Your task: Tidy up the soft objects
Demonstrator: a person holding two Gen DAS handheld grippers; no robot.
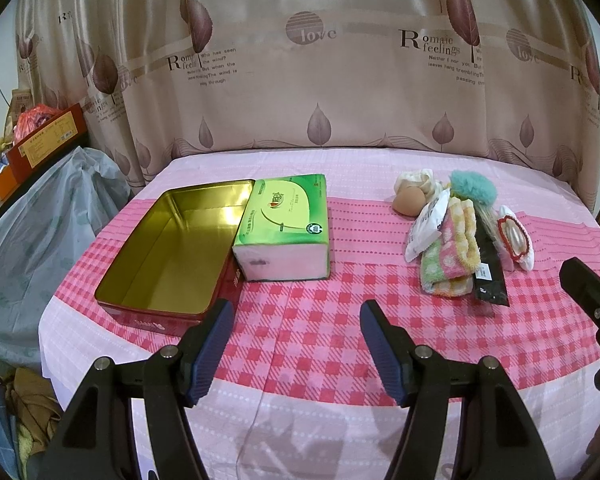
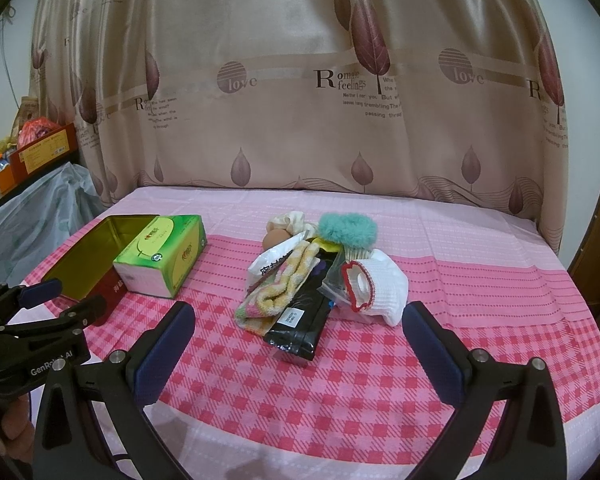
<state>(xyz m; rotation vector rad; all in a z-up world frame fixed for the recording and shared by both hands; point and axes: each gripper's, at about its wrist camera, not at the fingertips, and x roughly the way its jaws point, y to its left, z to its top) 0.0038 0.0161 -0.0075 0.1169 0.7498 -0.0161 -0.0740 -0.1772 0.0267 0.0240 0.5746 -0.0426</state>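
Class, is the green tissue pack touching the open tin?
Touching. In the left wrist view the green tissue pack sits flush against the open tin, overlapping its right rim with no gap.

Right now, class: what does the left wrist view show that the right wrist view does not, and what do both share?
Only the left wrist view shows the open left gripper from behind and nearly the whole gold floor of the red metal tin.

Only the right wrist view shows the open right gripper from behind and the white label on the black plastic packet.

Both show the green tissue pack, the fluffy teal scrunchie and the pink checked tablecloth.
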